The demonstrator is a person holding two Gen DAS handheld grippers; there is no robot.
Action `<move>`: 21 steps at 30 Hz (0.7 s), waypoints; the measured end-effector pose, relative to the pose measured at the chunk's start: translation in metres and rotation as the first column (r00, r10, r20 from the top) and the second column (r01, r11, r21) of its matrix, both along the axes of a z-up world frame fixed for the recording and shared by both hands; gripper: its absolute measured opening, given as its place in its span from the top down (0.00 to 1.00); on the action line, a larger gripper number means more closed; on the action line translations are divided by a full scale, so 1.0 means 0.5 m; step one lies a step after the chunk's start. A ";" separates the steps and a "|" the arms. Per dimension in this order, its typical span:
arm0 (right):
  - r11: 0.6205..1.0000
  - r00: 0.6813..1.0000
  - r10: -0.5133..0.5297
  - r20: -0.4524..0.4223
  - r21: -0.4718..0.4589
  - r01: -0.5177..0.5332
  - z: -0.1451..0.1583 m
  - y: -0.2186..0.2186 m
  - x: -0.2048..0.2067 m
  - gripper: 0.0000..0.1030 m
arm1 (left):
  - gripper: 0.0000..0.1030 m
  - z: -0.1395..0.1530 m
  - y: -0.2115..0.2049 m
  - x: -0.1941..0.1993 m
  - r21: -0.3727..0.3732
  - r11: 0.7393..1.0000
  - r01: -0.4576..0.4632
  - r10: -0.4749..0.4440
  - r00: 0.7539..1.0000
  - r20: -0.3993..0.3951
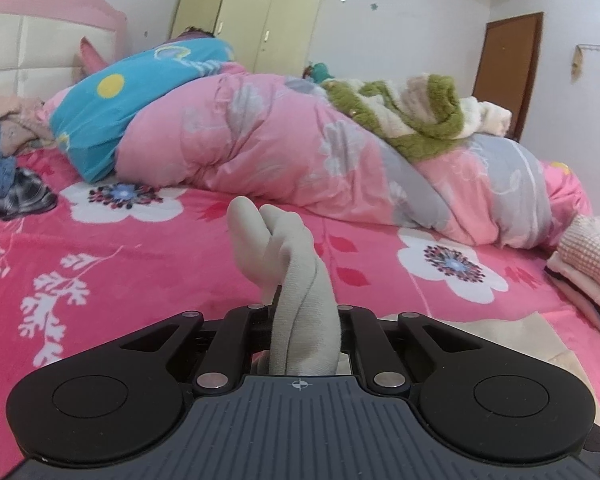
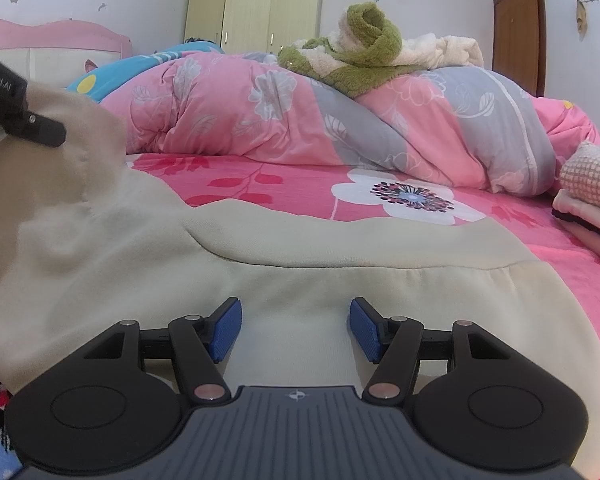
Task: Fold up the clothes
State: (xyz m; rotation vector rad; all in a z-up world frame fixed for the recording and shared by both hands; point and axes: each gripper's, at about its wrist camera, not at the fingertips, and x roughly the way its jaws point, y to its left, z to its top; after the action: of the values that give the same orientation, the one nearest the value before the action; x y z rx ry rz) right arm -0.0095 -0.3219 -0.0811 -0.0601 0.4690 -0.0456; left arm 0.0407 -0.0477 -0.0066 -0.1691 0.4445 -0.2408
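Note:
A cream garment [image 2: 260, 256] lies spread on the pink flowered bedsheet [image 2: 300, 184]. In the left wrist view my left gripper [image 1: 304, 316] is shut on a bunched fold of that cream garment [image 1: 296, 280], which sticks up twisted between the jaws and hides the pads. In the right wrist view the left gripper [image 2: 40, 132] shows at the far left, lifting the cloth's left part. My right gripper [image 2: 296, 328] stands open just above the garment's near part, its blue pads [image 2: 226, 330] apart with nothing pinched between them.
A pink and grey quilt [image 2: 340, 120] is heaped across the back of the bed, with a green and white fleece [image 2: 364, 48] on top. Folded clothes [image 2: 588, 200] sit at the right edge, more clothes [image 1: 4, 168] at the far left. A wardrobe [image 2: 256, 16] stands behind.

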 end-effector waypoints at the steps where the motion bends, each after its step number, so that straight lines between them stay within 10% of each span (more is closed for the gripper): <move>1: 1.000 1.000 0.000 0.000 0.000 0.000 0.000 0.000 0.000 0.39 | 0.92 0.003 -0.004 -0.002 0.002 1.000 0.007 -0.007 1.000 0.005; 21: 1.000 1.000 0.002 -0.003 0.005 -0.002 0.003 -0.003 -0.003 0.39 | 0.93 0.041 -0.090 -0.023 0.012 0.989 0.149 -0.149 0.986 0.068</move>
State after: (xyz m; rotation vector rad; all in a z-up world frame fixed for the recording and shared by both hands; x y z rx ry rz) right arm -0.0111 -0.3235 -0.0797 -0.0559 0.4718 -0.0428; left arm 0.0291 -0.0927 0.0138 -0.1204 0.3897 -0.3909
